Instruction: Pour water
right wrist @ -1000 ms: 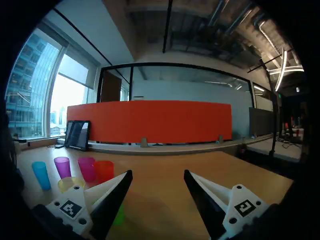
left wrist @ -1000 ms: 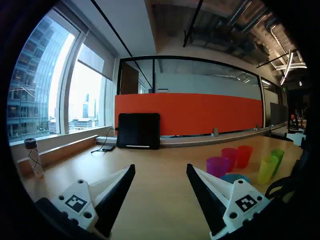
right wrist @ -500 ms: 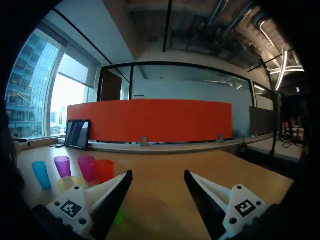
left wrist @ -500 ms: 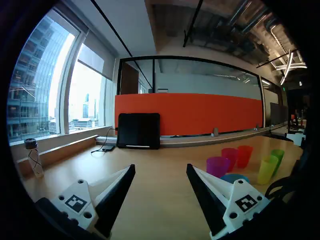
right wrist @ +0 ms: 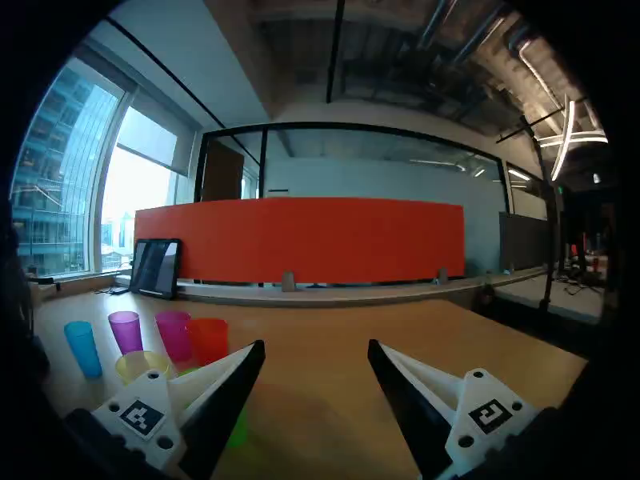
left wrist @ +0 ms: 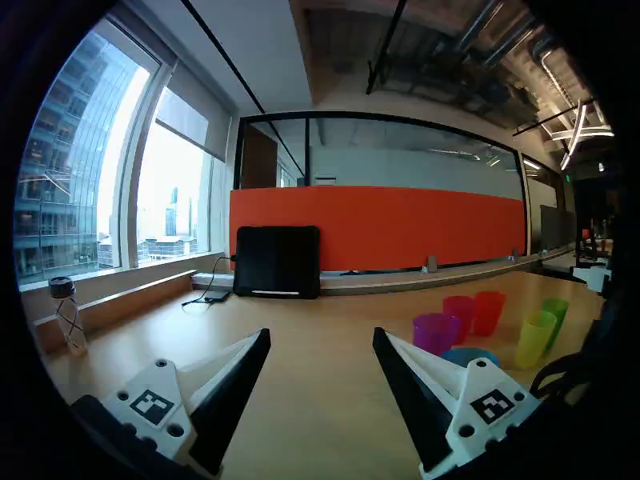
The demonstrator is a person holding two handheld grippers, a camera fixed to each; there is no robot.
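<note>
Several coloured plastic cups stand on a wooden table [left wrist: 320, 320]. In the left gripper view they sit to the right: purple cup [left wrist: 434, 332], magenta cup [left wrist: 459, 316], orange cup [left wrist: 488, 312], yellow cup [left wrist: 534, 338], green cup [left wrist: 554, 318] and a blue cup [left wrist: 466, 356] half hidden behind the right finger. My left gripper [left wrist: 320, 342] is open and empty. In the right gripper view the blue cup [right wrist: 82, 349], purple cup [right wrist: 126, 332], magenta cup [right wrist: 174, 336], orange cup [right wrist: 208, 341] and yellow cup [right wrist: 140, 366] stand at the left. My right gripper [right wrist: 314, 352] is open, holding nothing.
A black tablet [left wrist: 277, 262] leans against the orange partition [left wrist: 384, 226] at the table's back edge, with a cable beside it. A small bottle [left wrist: 68, 314] stands on the window ledge at the left. Another desk [right wrist: 552, 294] lies off to the right.
</note>
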